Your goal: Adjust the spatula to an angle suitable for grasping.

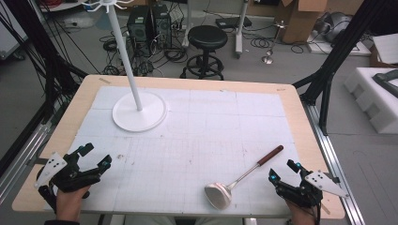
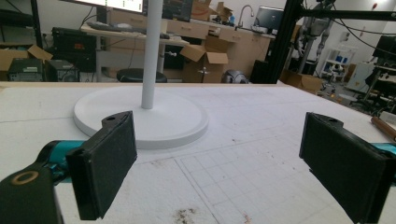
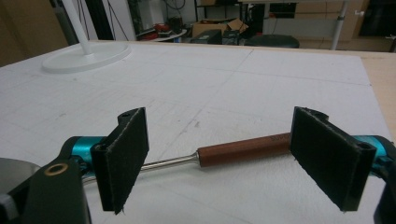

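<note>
White gridded sheeting covers the wooden table (image 1: 300, 101); at its near left corner the left gripper (image 1: 96, 157) rests low over the surface in a hand (image 1: 70, 199) that enters from the bottom edge, its jaws spread wide and holding nothing, angled up and to the right. At the near right corner the right gripper (image 1: 285, 169) sits in the other hand (image 1: 300, 215) (mostly cut off by the frame), its jaws also parted and empty, pointing up and to the left; a grey three-cornered plate tops each gripper.

A ladle (image 1: 240, 180) lies flat on the sheet just left of the right gripper; its metal bowl faces the near edge, its thin shaft runs up and right to a reddish-brown wooden handle. In the right gripper view the handle (image 3: 243, 149) lies across the gap between the jaws, beyond them; whether the right-hand pad touches its end I cannot tell. Faint marking on the handle near that pad is too small to read.

A white stand (image 1: 139, 110) with a round base and a slim pole sits at the far left of the sheet, well apart from both grippers; its hooked top is cut by the upper edge. In the left gripper view the base (image 2: 140, 119) lies ahead between the jaws, the pole cropped above.
</note>
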Demonstrator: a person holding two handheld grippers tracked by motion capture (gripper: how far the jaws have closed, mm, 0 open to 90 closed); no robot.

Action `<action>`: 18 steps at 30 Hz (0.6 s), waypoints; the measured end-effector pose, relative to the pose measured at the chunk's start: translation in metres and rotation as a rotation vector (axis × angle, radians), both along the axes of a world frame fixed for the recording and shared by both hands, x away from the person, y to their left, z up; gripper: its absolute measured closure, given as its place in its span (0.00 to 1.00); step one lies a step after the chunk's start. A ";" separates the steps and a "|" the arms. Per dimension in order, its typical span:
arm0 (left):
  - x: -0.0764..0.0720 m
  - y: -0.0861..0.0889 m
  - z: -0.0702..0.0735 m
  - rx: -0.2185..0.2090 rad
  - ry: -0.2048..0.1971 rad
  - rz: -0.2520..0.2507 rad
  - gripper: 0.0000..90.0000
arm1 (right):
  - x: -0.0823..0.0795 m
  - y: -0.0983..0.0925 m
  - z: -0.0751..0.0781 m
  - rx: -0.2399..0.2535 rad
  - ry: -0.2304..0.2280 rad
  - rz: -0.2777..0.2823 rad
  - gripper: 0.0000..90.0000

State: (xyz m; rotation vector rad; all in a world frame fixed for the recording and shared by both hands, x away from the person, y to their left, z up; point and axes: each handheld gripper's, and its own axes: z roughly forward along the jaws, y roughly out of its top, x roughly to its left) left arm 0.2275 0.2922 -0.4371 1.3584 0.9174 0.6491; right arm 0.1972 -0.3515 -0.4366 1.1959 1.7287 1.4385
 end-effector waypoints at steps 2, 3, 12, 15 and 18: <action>0.002 -0.001 0.000 -0.003 -0.001 0.005 0.13 | 0.000 0.000 -0.001 0.001 0.007 0.003 0.21; 0.003 -0.001 0.000 0.000 0.001 0.007 0.13 | 0.000 0.000 -0.001 -0.005 0.011 0.007 0.21; 0.001 0.002 -0.001 -0.003 0.003 0.014 0.13 | 0.005 0.010 -0.004 -0.051 0.040 0.067 0.30; -0.001 0.003 0.000 0.005 -0.001 0.005 0.13 | 0.007 0.016 -0.004 -0.078 0.071 0.131 0.48; -0.004 0.006 0.000 0.000 -0.007 0.010 0.13 | 0.008 0.027 -0.003 -0.139 0.092 0.199 0.73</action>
